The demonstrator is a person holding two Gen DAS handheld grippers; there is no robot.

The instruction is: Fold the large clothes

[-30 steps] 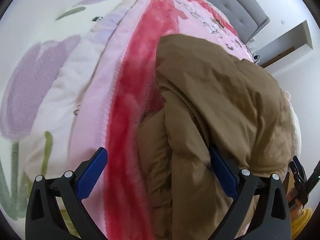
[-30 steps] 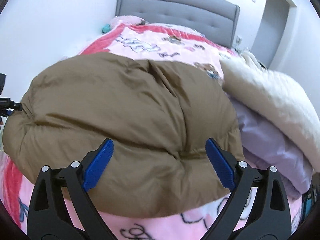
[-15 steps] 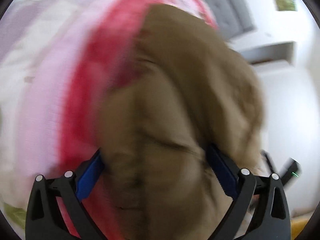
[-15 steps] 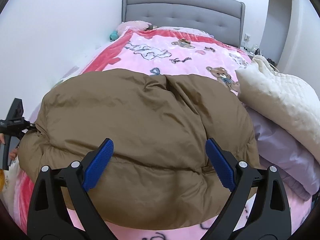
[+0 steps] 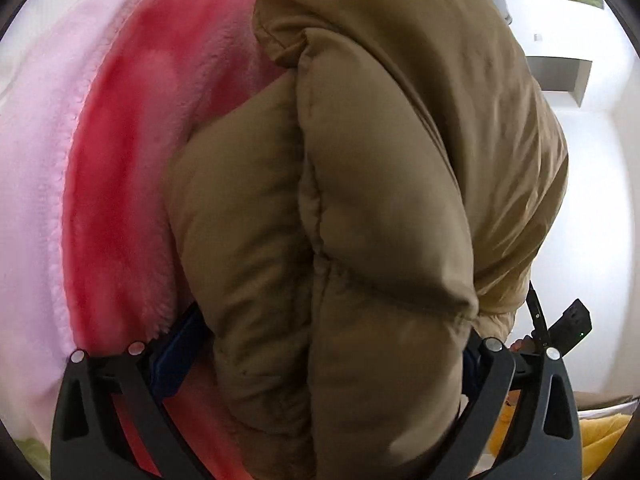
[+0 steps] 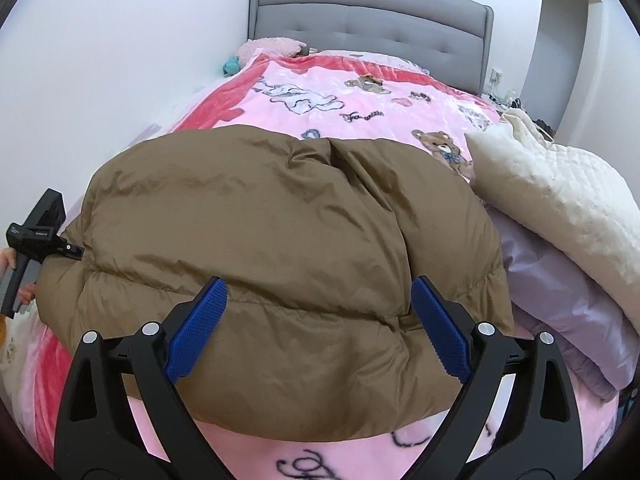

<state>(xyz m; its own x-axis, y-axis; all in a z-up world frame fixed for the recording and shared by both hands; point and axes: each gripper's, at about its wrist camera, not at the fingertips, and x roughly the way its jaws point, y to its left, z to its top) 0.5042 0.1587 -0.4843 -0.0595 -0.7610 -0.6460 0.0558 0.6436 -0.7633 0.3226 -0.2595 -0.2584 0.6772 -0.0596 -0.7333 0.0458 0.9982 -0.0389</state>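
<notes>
A puffy brown jacket [image 6: 288,216] lies folded in a thick bundle on the pink blanket [image 6: 360,92] of a bed. My right gripper [image 6: 318,328] is open and hovers over the jacket's near edge, with nothing held between its blue pads [image 6: 196,328]. In the left wrist view the brown jacket [image 5: 380,208] fills the frame. My left gripper [image 5: 320,352] is open at the bundle's left end, with the padded edge bulging between its fingers. The right blue pad is mostly hidden by fabric. From the right wrist view, the left gripper [image 6: 36,236] sits at the jacket's left end.
A cream quilted cover [image 6: 560,200] lies over lilac bedding [image 6: 560,300] right of the jacket. The grey headboard [image 6: 368,28] and a white wall [image 6: 120,60] bound the bed. A red blanket border [image 5: 120,200] runs left of the jacket. A hand [image 6: 6,258] holds the left gripper.
The left gripper has pushed in, so the jacket's end now sits between its fingers. The right gripper has drawn back a little, showing more of the bed.
</notes>
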